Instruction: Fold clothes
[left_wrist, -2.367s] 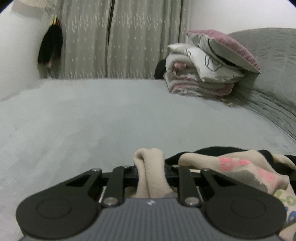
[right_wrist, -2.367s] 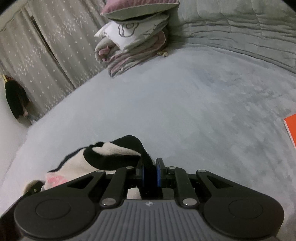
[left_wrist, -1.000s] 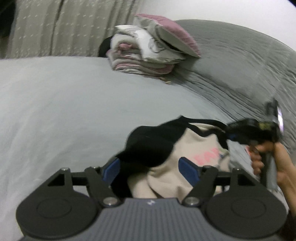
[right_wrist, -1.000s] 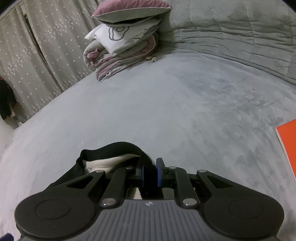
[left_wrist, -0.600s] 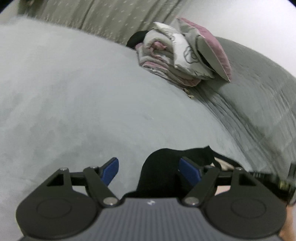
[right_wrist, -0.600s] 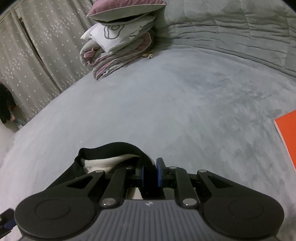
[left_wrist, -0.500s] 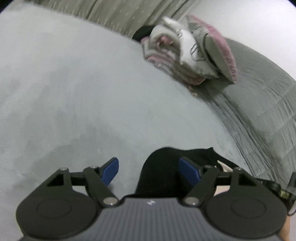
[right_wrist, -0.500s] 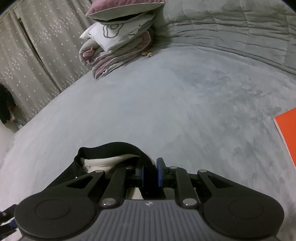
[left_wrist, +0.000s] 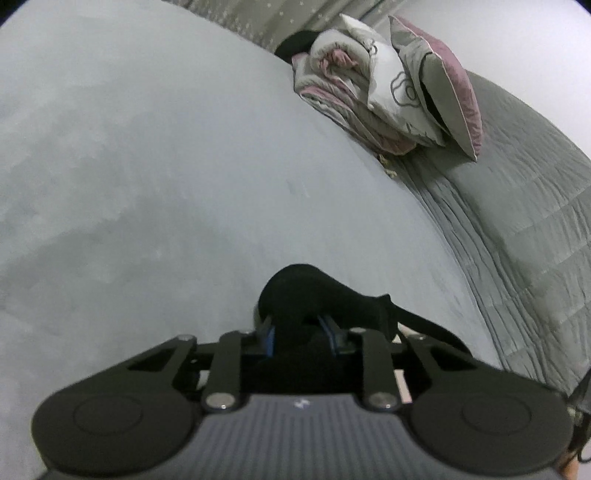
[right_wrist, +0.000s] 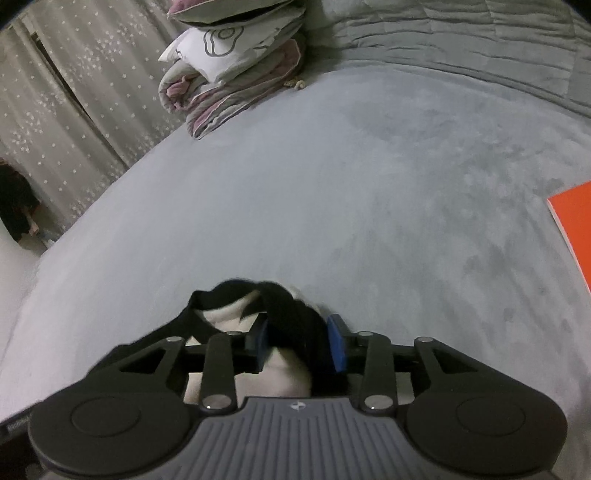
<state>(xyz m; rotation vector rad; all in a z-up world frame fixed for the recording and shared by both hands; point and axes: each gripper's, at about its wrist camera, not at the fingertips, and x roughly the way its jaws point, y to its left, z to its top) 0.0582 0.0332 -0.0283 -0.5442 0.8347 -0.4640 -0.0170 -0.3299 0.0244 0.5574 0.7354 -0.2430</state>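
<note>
The garment (left_wrist: 314, 295), a black-trimmed cream piece, is lying bunched on the grey bedspread (left_wrist: 147, 184) right at the tips of both grippers, so neither hand is needing to reach; in the left wrist view its black fold is rising at 12 o'clock from the left gripper (left_wrist: 301, 330), and a black strap or edge is running off toward 4 o'clock, which is suggesting the cloth's long axis is stretching across toward the other hand; in the right wrist view the cloth (right_wrist: 258, 306) is sitting at 12 o'clock from the right gripper (right_wrist: 299, 341) and spreading away toward 9 o'clock, cream fabric showing beneath the black trim

The left gripper's jaws are closing, standing narrow with the black fold bunched between the blue pads (left_wrist: 267, 334) and apparently pressing on it, though motion blur is making the contact hard to confirm; the right gripper's jaws are opening, parted by a moderate gap, with a black band of the garment lying between them and a sliver of space showing beside the right-hand pad (right_wrist: 338, 347), so its grip is looking released

The left hand is therefore judged to be the one taking charge of the cloth; the folded bedding stack (right_wrist: 236, 74) is sitting well apart at 11 o'clock, and an orange sheet (right_wrist: 576, 229) is lying at 3 o'clock
</note>
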